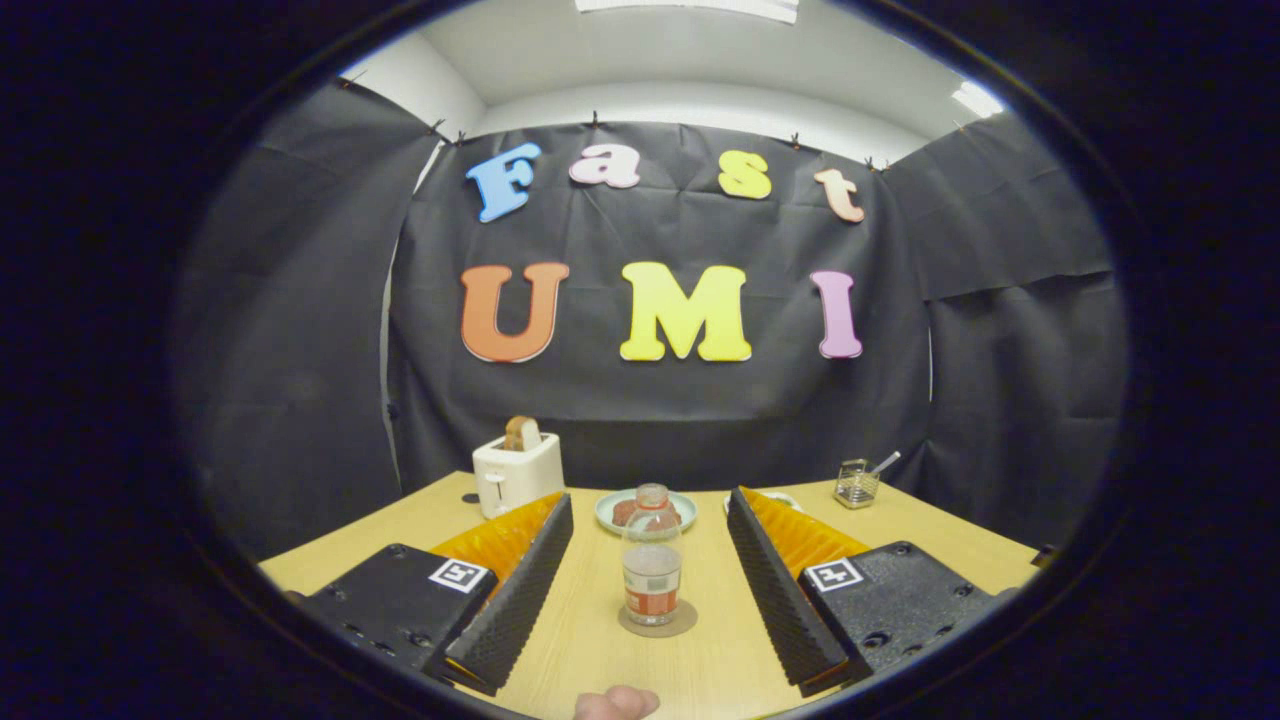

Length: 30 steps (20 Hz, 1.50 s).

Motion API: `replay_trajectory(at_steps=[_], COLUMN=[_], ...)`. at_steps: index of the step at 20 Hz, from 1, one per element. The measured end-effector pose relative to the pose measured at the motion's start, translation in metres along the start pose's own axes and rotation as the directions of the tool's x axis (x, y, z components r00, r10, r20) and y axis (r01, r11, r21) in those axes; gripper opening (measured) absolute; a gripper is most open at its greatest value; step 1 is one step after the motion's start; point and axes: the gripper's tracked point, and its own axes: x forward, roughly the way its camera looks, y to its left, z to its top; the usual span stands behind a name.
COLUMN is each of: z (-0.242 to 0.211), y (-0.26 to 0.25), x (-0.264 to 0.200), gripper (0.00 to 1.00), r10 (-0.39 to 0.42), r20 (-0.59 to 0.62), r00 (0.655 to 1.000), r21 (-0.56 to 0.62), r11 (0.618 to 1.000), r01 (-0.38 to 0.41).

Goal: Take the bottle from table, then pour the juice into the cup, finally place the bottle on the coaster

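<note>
Bottle stood on the coaster, untouched between the gripper's wide-apart jaws. A careless withdrawal could have clipped and toppled it, being tall and narrow.

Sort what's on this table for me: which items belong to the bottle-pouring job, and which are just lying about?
Job items:
- bottle, upright between the open jaws, untouched
- coaster, under the bottle
- gripper

Lying about:
- toaster with toast in its slot
- plate of food behind the bottle
- small clear container holding a spoon
- table

I cannot pick out a cup.
</note>
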Motion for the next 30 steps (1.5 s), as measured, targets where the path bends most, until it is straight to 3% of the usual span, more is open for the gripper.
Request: replay_trajectory(at_steps=[5,9,20,30], z=[0.072,0.099,0.128,0.126], y=[-0.002,0.006,0.027,0.029], x=[-0.053,-0.083,-0.148,-0.164], gripper=[0.99,0.99,0.99,0.99], r10=[-0.026,-0.002,0.070,0.059], r20=[0.073,0.084,0.123,0.081], r00=[0.997,0.996,0.990,0.995], r21=[-0.042,-0.010,0.013,0.040], r11=[0.999,1.000,0.997,0.997], r01=[0.029,0.003,-0.072,-0.062])
